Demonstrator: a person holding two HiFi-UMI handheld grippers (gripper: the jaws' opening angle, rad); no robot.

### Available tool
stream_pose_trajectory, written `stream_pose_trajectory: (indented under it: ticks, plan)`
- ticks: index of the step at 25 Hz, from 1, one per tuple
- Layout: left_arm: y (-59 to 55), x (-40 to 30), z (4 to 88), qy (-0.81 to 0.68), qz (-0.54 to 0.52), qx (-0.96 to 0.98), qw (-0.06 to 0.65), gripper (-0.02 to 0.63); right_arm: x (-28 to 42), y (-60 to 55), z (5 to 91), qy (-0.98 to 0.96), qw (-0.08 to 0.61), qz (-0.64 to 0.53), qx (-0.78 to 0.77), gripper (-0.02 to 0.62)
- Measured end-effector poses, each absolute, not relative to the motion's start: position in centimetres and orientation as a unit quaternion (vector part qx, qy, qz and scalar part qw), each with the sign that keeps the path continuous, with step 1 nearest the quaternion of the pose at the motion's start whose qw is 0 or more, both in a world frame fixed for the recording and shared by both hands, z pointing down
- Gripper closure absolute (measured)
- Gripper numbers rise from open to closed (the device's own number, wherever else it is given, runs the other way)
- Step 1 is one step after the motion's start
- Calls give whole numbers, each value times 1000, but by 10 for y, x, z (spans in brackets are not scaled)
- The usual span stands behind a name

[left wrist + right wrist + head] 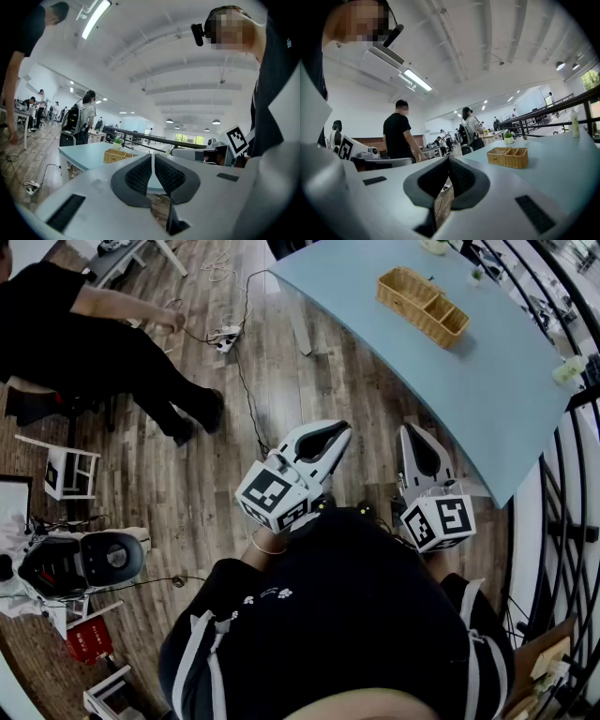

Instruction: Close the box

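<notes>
No lidded box shows in any view. A wicker basket with compartments stands on the light-blue table, well ahead of both grippers. It also appears as the basket in the left gripper view and the basket in the right gripper view. My left gripper is held close to my body over the wooden floor, short of the table's edge. Its jaws are shut with nothing between them. My right gripper is beside it, its pads also meeting on nothing.
A person in black sits at the upper left near a power strip and cables on the floor. A white stool and a black device stand at the left. A railing runs along the right. A bottle stands on the table.
</notes>
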State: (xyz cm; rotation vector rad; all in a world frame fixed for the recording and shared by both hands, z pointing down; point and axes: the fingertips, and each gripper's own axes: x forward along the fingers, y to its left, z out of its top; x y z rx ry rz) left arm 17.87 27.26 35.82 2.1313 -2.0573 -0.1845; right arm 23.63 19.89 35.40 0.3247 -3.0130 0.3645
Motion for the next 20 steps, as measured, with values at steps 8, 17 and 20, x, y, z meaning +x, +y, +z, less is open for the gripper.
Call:
stream_pose_trajectory:
  ticks: [8, 17, 20]
  plan:
    - [278, 179, 359, -692, -58, 715, 86, 577, 238, 203, 353, -987, 39, 116, 107, 595]
    - [279, 183, 363, -698, -55, 709, 84, 577, 241, 202, 356, -985, 30, 136, 97, 595]
    - [282, 182, 365, -703, -52, 704, 86, 577, 241, 205, 358, -986, 31, 135, 95, 595]
